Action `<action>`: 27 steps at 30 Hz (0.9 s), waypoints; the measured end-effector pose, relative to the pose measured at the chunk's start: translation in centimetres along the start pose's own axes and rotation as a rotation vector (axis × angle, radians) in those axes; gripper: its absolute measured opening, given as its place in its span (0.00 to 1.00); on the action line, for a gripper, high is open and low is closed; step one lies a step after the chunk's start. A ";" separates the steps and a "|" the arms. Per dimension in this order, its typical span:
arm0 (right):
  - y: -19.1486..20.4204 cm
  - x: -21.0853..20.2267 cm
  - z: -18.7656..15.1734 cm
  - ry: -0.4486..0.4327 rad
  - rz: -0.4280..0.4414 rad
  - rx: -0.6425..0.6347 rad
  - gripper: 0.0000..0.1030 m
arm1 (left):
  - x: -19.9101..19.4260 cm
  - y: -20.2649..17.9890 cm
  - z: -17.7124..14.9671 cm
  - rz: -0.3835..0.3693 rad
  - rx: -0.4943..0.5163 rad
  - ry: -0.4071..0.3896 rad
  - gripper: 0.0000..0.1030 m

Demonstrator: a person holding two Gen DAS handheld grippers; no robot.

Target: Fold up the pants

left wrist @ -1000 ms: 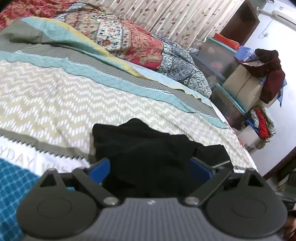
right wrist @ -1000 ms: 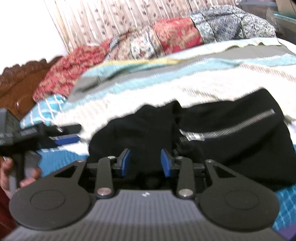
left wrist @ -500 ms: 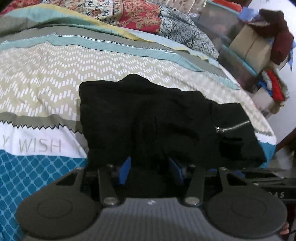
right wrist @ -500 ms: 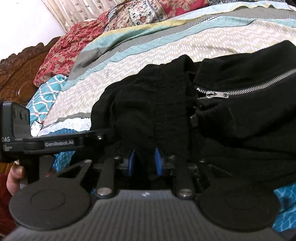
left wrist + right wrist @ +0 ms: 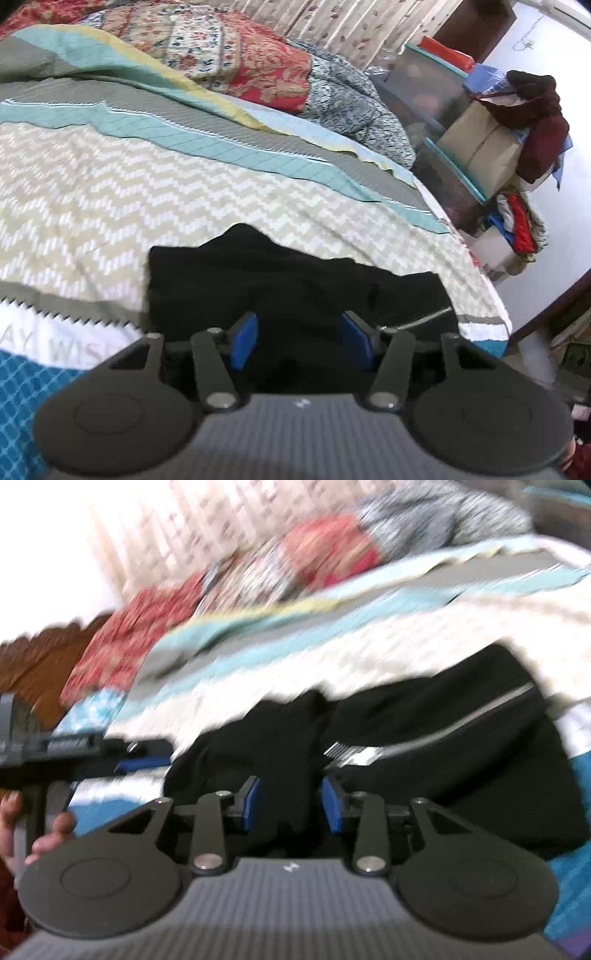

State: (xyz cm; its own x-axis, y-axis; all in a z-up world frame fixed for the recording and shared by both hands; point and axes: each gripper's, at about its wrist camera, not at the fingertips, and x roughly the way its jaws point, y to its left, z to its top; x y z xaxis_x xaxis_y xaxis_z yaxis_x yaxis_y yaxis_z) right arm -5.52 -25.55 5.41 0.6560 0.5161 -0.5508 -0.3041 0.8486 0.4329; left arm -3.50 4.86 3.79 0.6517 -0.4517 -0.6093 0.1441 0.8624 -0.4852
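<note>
Left gripper [image 5: 299, 341]: blue pads spread apart, gripping nothing; black cloth seen in the gap, contact unclear.
Right gripper [image 5: 290, 805]: blue pads parted, nothing clamped; a fold of black cloth in the gap.
Pants [image 5: 295, 291]: black, bunched into a rough folded pile, low centre of both frames, lying on the bedspread.
Zipper [image 5: 436, 734]: silver, slanting up to the right across the pile; only its end visible in the left view, just right of the right pad.
Writing: pale letters "AY WIS" on a white band of the bedspread [image 5: 184, 177], lower left of the left view; a label on the other gripper's body at far left of the right view, too blurred to read.
Left view only: boxes [image 5: 476, 151] and heaped clothes [image 5: 535, 110] at right, beside the bed.
Right view only: left gripper from the side, a hand [image 5: 51, 830] on its handle at lower left; wooden headboard [image 5: 33, 664] at left; whole frame motion-blurred.
Both views: patterned quilt [image 5: 236, 48] and curtain [image 5: 332, 22] along the top.
</note>
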 end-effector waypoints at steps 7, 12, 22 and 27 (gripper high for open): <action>-6.5 -4.2 1.4 -0.176 -0.183 0.147 0.46 | 4.1 -0.7 -1.8 0.015 -0.008 0.114 0.54; -11.4 -4.5 -0.1 -0.200 -0.227 0.364 0.56 | 5.7 0.5 -3.1 0.042 -0.019 0.166 0.54; -13.9 -4.2 -2.6 -0.177 -0.209 0.502 0.61 | 2.2 -1.9 1.8 -0.027 -0.051 0.074 0.66; -13.0 -3.2 -2.5 -0.116 -0.259 0.382 0.21 | 4.1 -3.5 2.5 -0.068 -0.059 0.122 0.66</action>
State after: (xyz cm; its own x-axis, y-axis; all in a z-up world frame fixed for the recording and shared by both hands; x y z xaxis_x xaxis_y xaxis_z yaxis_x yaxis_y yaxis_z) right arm -5.43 -37.92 -0.24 0.7561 0.2585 -0.6012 0.1409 0.8329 0.5352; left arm 0.58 0.52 4.57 0.5462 -0.5361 -0.6437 0.1386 0.8157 -0.5617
